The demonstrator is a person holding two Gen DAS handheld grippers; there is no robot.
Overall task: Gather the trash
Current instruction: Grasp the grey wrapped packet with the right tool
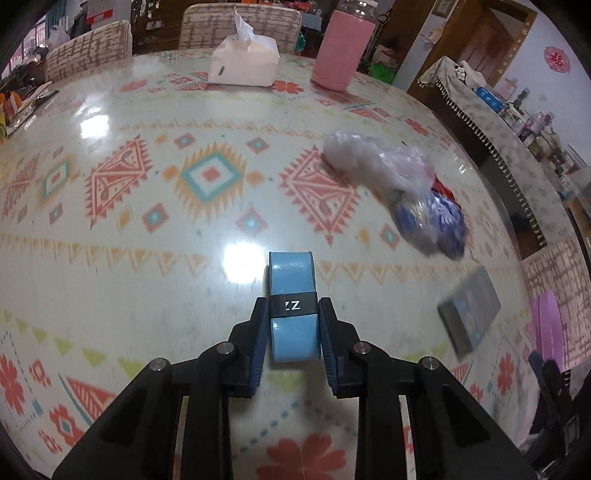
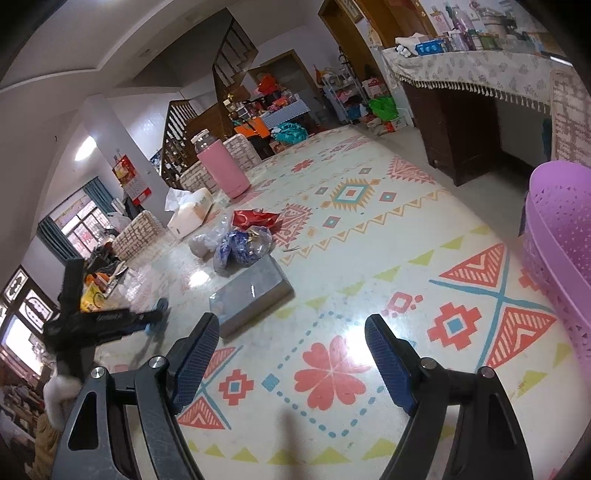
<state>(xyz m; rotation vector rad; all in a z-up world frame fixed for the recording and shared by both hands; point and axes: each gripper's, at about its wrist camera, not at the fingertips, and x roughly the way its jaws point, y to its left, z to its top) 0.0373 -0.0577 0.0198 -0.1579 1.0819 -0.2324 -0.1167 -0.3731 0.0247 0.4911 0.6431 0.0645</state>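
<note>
My left gripper (image 1: 293, 314) is shut on a light blue roll with a black band (image 1: 293, 295) and holds it above the patterned table (image 1: 147, 229). It also shows at the left of the right wrist view (image 2: 155, 317). Crumpled clear and blue plastic wrappers (image 1: 417, 192) lie to the right ahead, with a red wrapper (image 2: 255, 218) behind them. A flat grey box (image 1: 471, 314) lies nearer. My right gripper (image 2: 291, 332) is open and empty above the table, with the grey box (image 2: 249, 291) ahead to its left. A purple basket (image 2: 561, 236) stands at the right.
A tissue box (image 1: 243, 62) and a pink bottle (image 1: 341, 51) stand at the far side of the table. Chairs (image 1: 240, 22) line the far edge. A cloth-covered sideboard (image 2: 472, 70) with bottles stands beyond the table's right side.
</note>
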